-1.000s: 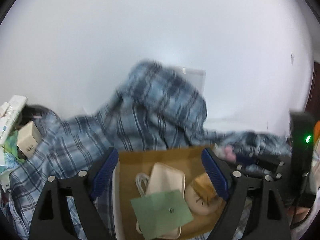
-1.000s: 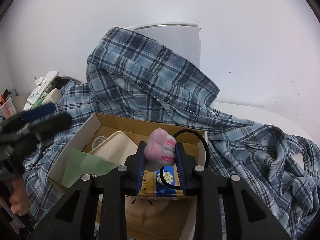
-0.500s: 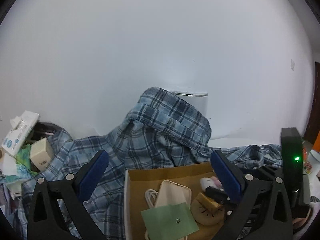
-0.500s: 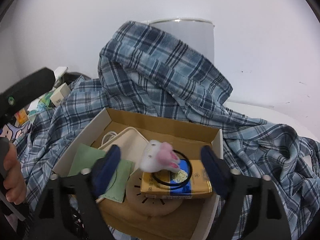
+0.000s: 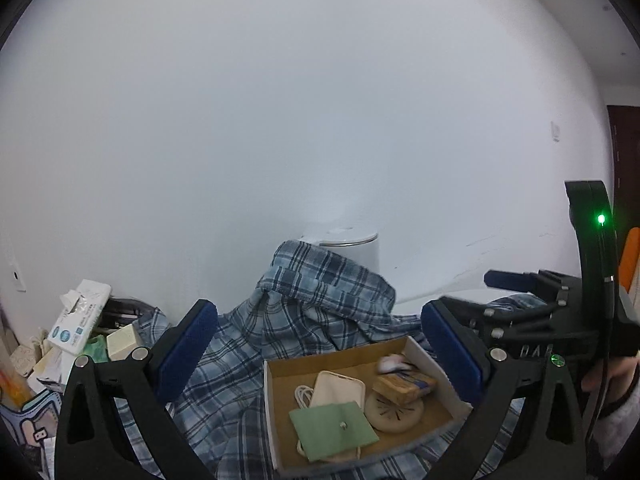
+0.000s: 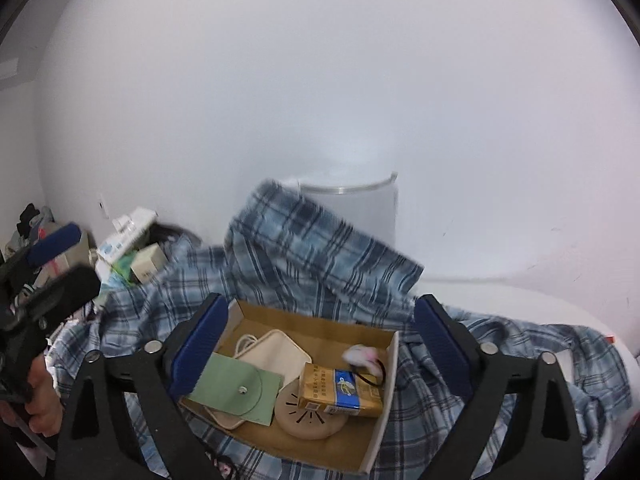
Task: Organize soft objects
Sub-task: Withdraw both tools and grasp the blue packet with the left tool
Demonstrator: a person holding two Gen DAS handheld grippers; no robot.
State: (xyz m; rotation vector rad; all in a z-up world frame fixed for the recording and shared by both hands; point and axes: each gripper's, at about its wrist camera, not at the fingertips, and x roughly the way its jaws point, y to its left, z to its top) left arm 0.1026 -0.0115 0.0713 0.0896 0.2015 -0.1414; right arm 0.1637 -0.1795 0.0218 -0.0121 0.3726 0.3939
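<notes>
Gaping right claw point(image 6: 316, 344) above box rim point(image 6: 390, 364)

White bin point(image 6: 360, 208): lower part hidden behind plaid shirt point(image 6: 320, 256). Pink-white plush point(image 5: 392, 362) in box point(image 6: 384, 384) blurred, shape unclear. Cable point(image 5: 304, 394) partly under cream pouch point(image 5: 338, 386). Tissue pack point(image 5: 78, 316) print unreadable.

Soft, even indoor light; fisheye-bent edges, slight motion blur.

Plush toy point(image 6: 362, 354) released, tools withdrawn.
</notes>
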